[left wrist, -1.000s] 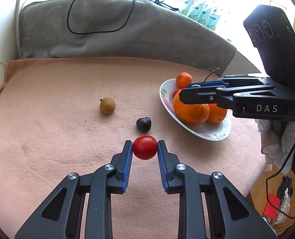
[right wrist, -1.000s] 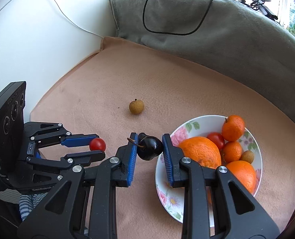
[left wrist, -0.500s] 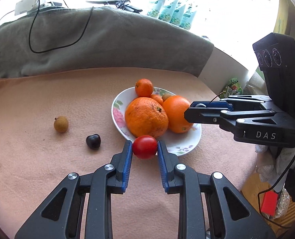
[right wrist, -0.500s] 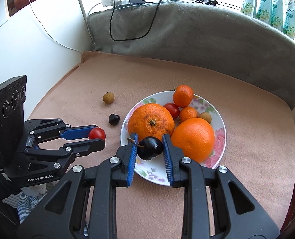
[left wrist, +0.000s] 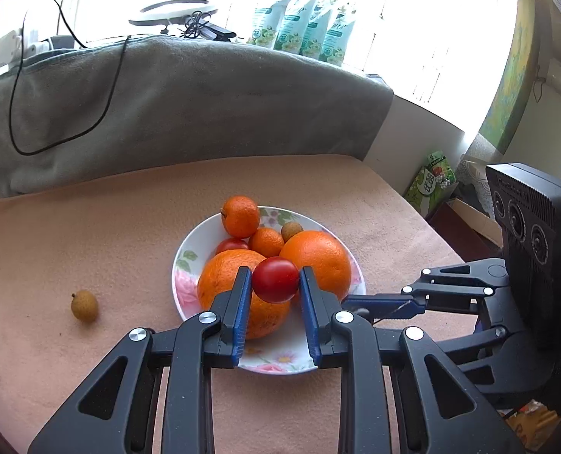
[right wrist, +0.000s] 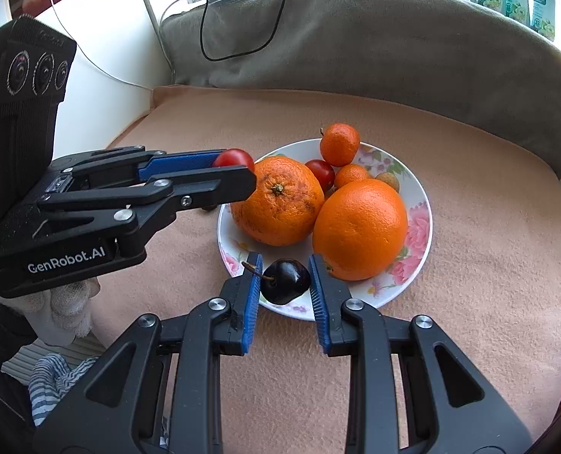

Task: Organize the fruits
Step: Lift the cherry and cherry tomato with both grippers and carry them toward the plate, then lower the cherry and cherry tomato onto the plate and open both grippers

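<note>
My left gripper (left wrist: pixel 275 277) is shut on a red cherry tomato (left wrist: pixel 275 280), held above the two large oranges (left wrist: pixel 314 255) in the flowered plate (left wrist: pixel 178 265). In the right wrist view my right gripper (right wrist: pixel 285 266) is shut on a dark stemmed cherry (right wrist: pixel 286 283) over the plate's (right wrist: pixel 424 204) near rim. The left gripper (right wrist: pixel 235 170) reaches in from the left with the tomato (right wrist: pixel 232 158) beside an orange (right wrist: pixel 278 200). The plate also holds two mandarins, a tomato and a longan. One longan (left wrist: pixel 84 305) lies on the cloth left of the plate.
A peach cloth (left wrist: pixel 72 234) covers the table. A grey blanket (left wrist: pixel 189 106) with a black cable over it rises along the back. A white wall (right wrist: pixel 102 75) closes the left side. Packets stand on the sill (left wrist: pixel 303 30). The table drops off at the right (left wrist: pixel 424 212).
Both grippers have swung toward the plate with their fruit. The tomato now hangs over the large oranges and the cherry over the plate's near rim. The plate looks nearer in both views.
</note>
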Demonstrator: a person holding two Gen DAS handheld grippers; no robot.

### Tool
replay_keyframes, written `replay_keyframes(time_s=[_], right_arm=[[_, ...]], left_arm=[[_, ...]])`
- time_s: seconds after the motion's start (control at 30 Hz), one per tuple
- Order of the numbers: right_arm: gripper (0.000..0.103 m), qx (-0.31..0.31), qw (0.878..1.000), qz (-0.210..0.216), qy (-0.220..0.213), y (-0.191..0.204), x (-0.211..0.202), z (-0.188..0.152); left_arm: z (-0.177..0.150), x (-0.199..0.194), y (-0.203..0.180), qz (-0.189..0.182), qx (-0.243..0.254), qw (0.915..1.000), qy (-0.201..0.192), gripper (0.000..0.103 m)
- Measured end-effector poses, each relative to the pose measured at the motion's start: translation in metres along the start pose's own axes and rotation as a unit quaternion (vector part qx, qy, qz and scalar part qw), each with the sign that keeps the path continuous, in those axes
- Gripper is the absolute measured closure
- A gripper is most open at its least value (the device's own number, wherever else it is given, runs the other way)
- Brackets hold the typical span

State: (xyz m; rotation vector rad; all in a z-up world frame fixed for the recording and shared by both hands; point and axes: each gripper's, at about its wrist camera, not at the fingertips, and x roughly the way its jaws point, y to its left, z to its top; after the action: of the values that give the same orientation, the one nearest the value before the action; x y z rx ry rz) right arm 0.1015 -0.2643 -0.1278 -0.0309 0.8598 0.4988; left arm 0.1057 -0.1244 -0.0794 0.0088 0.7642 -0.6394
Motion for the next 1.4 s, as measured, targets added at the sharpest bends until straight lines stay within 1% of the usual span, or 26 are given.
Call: replay_keyframes(time_s=[0.33, 0.5, 0.8, 0.83, 0.87, 0.93, 1.0, 1.03, 1.07, 1.1, 1.2, 1.27, 1.3, 1.33, 1.4], right_arm=[[0.077, 0.001, 1.000, 0.008, 0.006, -0.001, 0.014, 0.002], [0.077, 0.005, 1.000, 0.017, 0.004, -0.004, 0.016, 0.002], [0.076, 0.007, 1.000, 0.009, 0.006, -0.004, 0.017, 0.000], [0.071, 0.007, 1.000, 0.008, 0.006, -0.003, 0.017, 0.000], [0.068, 0.006, 1.000, 0.010, 0.005, -0.003, 0.017, 0.000], [0.060, 0.004, 1.000, 0.012, 0.002, 0.000, 0.016, 0.000], [0.055, -0.002, 1.000, 0.008, -0.001, 0.003, 0.015, 0.000], [0.052, -0.004, 1.000, 0.007, -0.003, 0.004, 0.014, 0.001], [0.051, -0.005, 1.000, 0.008, -0.006, 0.005, 0.013, 0.001], [0.051, -0.004, 1.000, 0.010, -0.008, 0.005, 0.012, 0.001], [0.050, 0.000, 1.000, 0.011, -0.012, 0.006, 0.009, 0.001], [0.050, 0.000, 1.000, 0.012, -0.012, 0.007, 0.008, 0.001], [0.050, -0.001, 1.000, 0.012, -0.012, 0.007, 0.007, 0.001], [0.048, -0.002, 1.000, 0.012, -0.012, 0.008, 0.006, 0.001], [0.040, -0.003, 1.000, 0.010, -0.015, 0.010, 0.004, 0.000]], left_arm=[[0.023, 0.026, -0.007, 0.001, 0.011, 0.9999, 0.007, 0.079], [0.026, 0.031, -0.005, 0.001, 0.011, 0.9999, 0.011, 0.079], [0.031, 0.032, -0.003, -0.001, 0.009, 0.9999, 0.008, 0.078], [0.031, 0.032, -0.003, -0.002, 0.008, 0.9999, 0.008, 0.075], [0.031, 0.031, -0.003, -0.001, 0.007, 1.0000, 0.007, 0.073], [0.031, 0.030, -0.001, 0.000, 0.005, 1.0000, 0.007, 0.072], [0.031, 0.029, 0.000, 0.000, 0.002, 1.0000, 0.005, 0.072], [0.031, 0.028, 0.001, 0.000, 0.000, 1.0000, 0.005, 0.068], [0.031, 0.027, 0.001, 0.001, -0.001, 1.0000, 0.004, 0.064], [0.031, 0.026, 0.002, 0.001, -0.003, 1.0000, 0.002, 0.059], [0.031, 0.023, 0.002, 0.001, -0.005, 1.0000, -0.002, 0.057], [0.032, 0.020, 0.001, 0.002, -0.005, 1.0000, -0.004, 0.050], [0.032, 0.019, 0.001, 0.003, -0.006, 1.0000, -0.006, 0.044], [0.032, 0.018, 0.001, 0.004, -0.006, 0.9999, -0.008, 0.043], [0.032, 0.015, 0.000, 0.003, -0.007, 0.9999, -0.010, 0.043]])
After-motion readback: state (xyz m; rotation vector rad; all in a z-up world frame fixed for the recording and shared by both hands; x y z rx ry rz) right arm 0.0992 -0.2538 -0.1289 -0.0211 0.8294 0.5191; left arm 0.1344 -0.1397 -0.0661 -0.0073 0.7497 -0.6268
